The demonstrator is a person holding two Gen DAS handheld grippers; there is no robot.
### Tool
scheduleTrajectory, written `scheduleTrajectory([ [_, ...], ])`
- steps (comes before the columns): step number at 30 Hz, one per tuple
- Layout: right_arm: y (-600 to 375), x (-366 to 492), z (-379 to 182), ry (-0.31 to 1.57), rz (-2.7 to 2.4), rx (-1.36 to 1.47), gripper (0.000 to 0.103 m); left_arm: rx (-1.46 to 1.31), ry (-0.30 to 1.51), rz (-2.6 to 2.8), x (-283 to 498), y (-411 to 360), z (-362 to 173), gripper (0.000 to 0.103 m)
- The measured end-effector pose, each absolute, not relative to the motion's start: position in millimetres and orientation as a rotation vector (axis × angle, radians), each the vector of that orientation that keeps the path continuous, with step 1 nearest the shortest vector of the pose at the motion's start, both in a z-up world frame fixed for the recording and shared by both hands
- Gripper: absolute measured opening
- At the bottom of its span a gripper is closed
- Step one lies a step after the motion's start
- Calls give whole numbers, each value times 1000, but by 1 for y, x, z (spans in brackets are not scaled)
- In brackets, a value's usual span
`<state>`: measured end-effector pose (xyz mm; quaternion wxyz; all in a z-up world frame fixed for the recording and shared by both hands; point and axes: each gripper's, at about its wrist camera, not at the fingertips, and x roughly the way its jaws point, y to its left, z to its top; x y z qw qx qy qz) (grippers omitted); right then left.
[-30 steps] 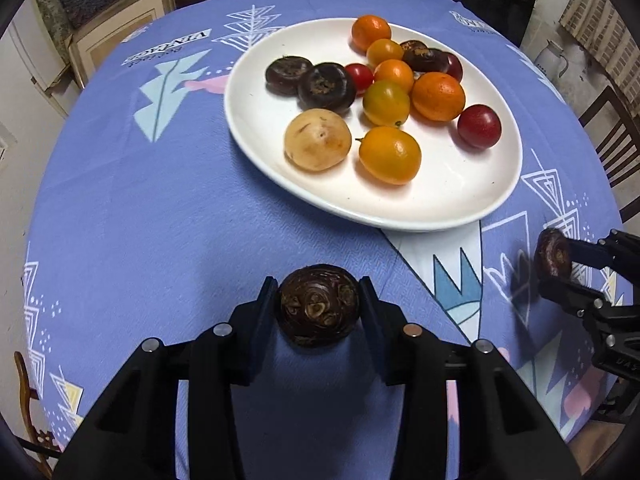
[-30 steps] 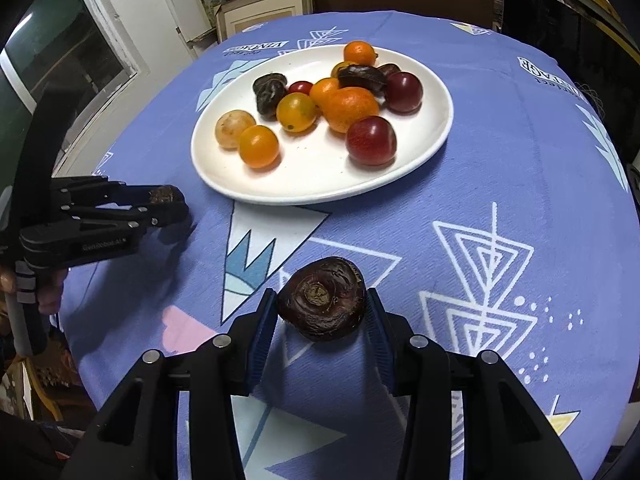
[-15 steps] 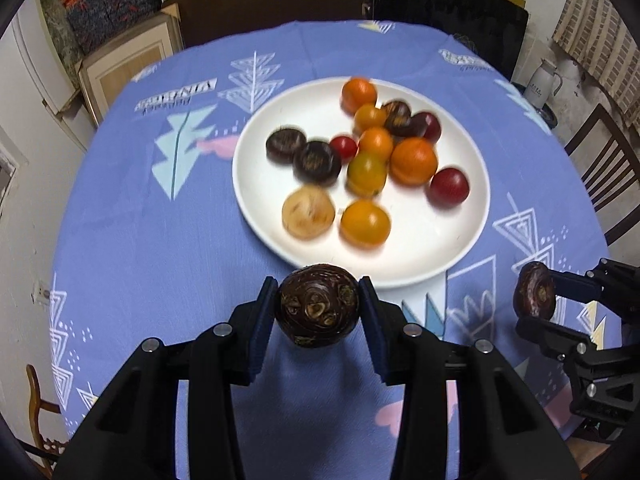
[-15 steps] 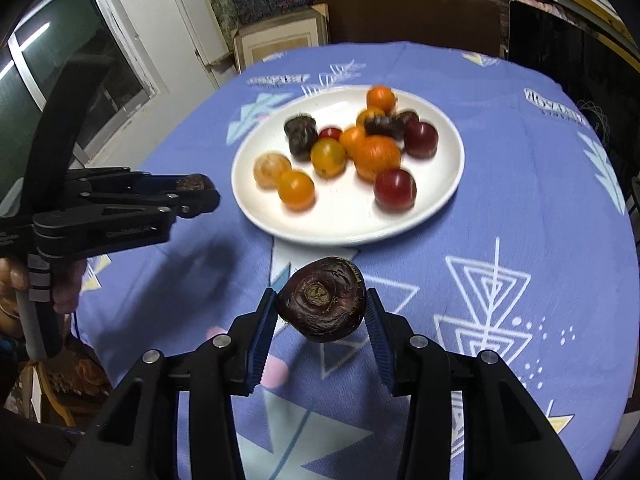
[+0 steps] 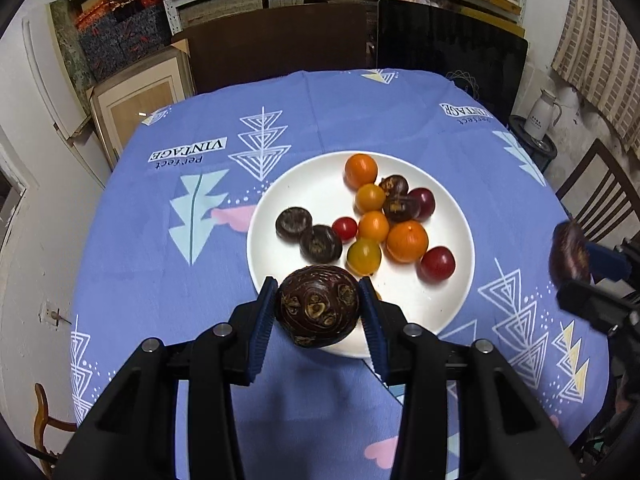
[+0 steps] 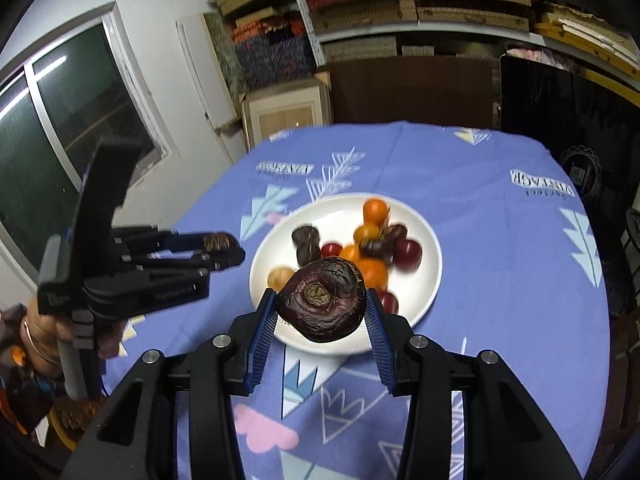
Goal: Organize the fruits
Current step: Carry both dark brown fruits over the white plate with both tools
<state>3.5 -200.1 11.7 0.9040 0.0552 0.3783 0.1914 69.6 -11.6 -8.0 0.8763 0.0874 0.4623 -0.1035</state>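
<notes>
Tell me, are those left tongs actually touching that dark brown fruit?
Touching. The left wrist view shows the left tongs shut on the dark fruit, both blue pads pressed against its sides with no gap.

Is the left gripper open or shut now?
Shut: the left gripper has its jaws pressed on both sides of a dark fruit, held above the table.

Looks like a home dining room doubling as storage — round table under a blue printed cloth, white plate of fruit near its middle, wooden chair at the right edge, kettle beyond, shelves stacked with boxes behind.
</notes>
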Motion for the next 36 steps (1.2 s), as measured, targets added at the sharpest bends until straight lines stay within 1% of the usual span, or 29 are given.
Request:
scheduleTrajectory([
  [5, -207, 13, 21, 758, 384, 127, 45, 180, 964, -216, 76, -12, -8, 40],
  [10, -204, 21, 17, 766, 377, 127, 45, 177, 970, -202, 82, -12, -11, 40],
  [18, -186, 48, -6, 822, 326, 113, 45, 178, 1006, -158, 97, -18, -26, 40],
  [25, -189, 65, -24, 860, 301, 125, 45, 161, 1035, -150, 112, -9, -38, 40],
  [36, -177, 93, -28, 863, 353, 111, 45, 183, 1040, -181, 143, -29, -45, 40],
])
